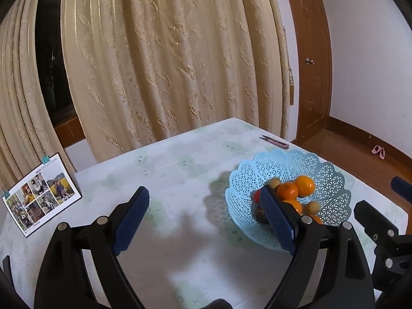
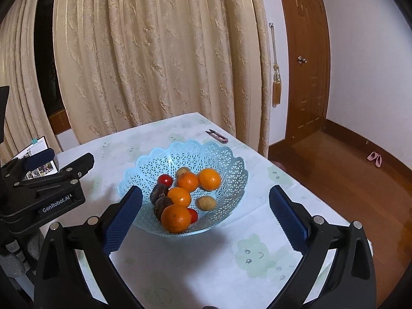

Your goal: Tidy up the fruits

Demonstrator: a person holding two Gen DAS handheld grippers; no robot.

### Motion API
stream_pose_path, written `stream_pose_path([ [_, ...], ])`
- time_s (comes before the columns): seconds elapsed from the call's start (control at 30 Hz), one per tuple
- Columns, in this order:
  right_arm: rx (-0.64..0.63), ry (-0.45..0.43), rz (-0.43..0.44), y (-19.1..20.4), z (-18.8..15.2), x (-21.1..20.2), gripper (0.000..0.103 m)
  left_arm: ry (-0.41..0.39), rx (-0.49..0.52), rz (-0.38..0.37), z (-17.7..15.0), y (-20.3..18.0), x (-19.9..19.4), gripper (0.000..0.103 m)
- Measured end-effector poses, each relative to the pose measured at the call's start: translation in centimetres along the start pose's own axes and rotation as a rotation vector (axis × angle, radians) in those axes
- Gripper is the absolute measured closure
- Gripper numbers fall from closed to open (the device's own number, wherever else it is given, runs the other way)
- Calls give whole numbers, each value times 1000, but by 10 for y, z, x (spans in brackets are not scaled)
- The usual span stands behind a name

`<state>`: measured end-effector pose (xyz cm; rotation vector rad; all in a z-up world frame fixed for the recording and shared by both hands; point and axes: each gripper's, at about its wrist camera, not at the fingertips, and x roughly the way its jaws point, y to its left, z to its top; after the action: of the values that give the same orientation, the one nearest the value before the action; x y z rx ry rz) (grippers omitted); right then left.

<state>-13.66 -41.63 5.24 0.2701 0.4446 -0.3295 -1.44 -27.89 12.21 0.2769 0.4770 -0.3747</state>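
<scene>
The black left gripper [image 2: 61, 170] has white letters on its side that say "GenRobot.AI". The photo card [image 1: 41, 193] standing on the bench [image 1: 180, 170] has the word "MEET" printed at its top. The small print along the card's lower edge is too tiny to read.

Left gripper [image 1: 206, 216] jaws wide, empty; right gripper [image 2: 206, 219] likewise (both tilted downward).

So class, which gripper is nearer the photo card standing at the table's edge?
Left. The left gripper hangs open just beside the photo card; the right gripper is open over by the blue basket, farther away.
</scene>
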Motion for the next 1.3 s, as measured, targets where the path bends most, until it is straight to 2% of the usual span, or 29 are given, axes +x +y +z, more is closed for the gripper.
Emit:
stream_pose_path([
  [0.37, -51, -25, -37, 6, 1, -6, 3, -15, 10, 14, 0, 0, -4, 16],
  [0.6, -99, -10, -40, 12, -1, -5, 3, -24, 30, 15, 0, -4, -6, 15],
  [0.63, -102, -9, -38, 13, -1, -5, 3, -25, 32, 17, 0, -5, -7, 10],
  [0.67, -104, -8, -37, 13, -2, -4, 3, -31, 36, 24, 0, -6, -8, 10],
  [1.0, -209, 3, -100, 26, -6, -1, 3, -35, 71, 49, -3, -12, -7, 10],
  [1.3, -224, 5, -99, 29, -8, -1, 3, -28, 86, 70, -4, -14, -5, 10],
])
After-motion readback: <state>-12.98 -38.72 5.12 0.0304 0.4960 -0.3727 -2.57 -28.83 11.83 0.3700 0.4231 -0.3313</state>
